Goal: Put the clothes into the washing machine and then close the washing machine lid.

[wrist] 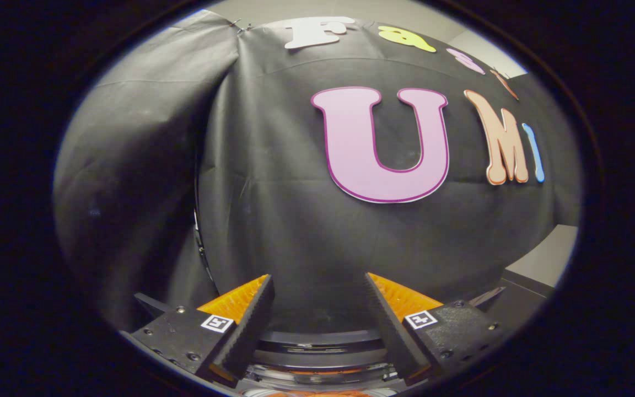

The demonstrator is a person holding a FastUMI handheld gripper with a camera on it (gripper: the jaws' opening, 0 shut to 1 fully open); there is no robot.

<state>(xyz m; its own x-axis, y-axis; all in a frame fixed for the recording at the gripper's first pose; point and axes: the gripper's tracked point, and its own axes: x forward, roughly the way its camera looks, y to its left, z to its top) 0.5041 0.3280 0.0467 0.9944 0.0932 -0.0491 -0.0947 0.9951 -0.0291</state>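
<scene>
Two fingers of the gripper stand spread apart, holding nothing; the washing machine's dark round rim lies low between them, cloth wall beyond.

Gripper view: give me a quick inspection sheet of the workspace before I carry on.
Surface: grey ledge beyond the fingers, at the cloth's side.
Job's things: dark curved rim low between the fingers, probably the washing machine; clothes nothing seen.
Clutter: nothing seen.
Gripper: fingers open, holding nothing, pointing at the cloth.
Cables: nothing seen.
Surroundings: black cloth wall ahead, draped in folds.
</scene>
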